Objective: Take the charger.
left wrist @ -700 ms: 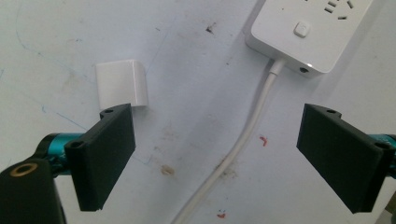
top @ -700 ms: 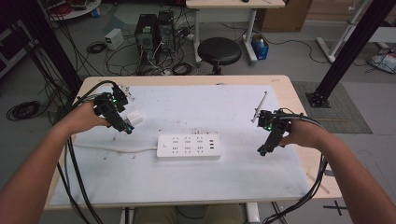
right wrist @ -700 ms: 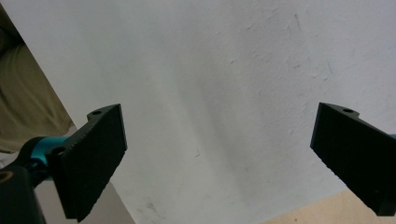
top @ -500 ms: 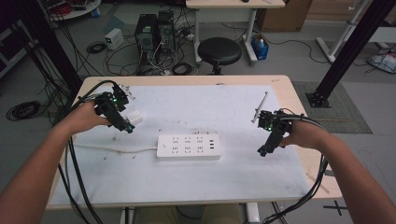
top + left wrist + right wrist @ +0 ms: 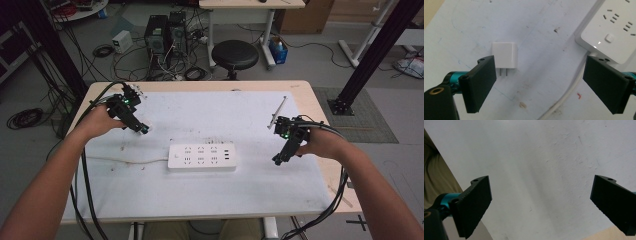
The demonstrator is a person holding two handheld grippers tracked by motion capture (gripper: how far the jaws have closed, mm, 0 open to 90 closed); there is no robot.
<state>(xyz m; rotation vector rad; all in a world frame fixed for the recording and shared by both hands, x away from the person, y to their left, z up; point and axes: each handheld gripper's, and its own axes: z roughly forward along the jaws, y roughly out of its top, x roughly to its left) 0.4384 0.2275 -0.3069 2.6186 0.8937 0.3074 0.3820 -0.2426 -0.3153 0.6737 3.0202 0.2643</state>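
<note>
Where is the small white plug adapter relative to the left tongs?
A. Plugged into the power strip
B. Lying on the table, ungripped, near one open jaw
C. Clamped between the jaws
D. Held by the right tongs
B: the plug adapter lies flat on the table, its prongs bare, while the left tongs stand wide open.

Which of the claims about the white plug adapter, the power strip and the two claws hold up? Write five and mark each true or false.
1. The white plug adapter lies flat on the table with two metal prongs showing. True.
2. The left claw is shut on the adapter. False: its jaws stand wide open, and the adapter lies beyond them, near the left jaw.
3. The power strip lies between the two claws in the high view. True.
4. The right claw holds the strip's cable. False: its jaws are open with bare table between them.
5. The adapter is plugged into the power strip. False: it lies apart from it.
</note>
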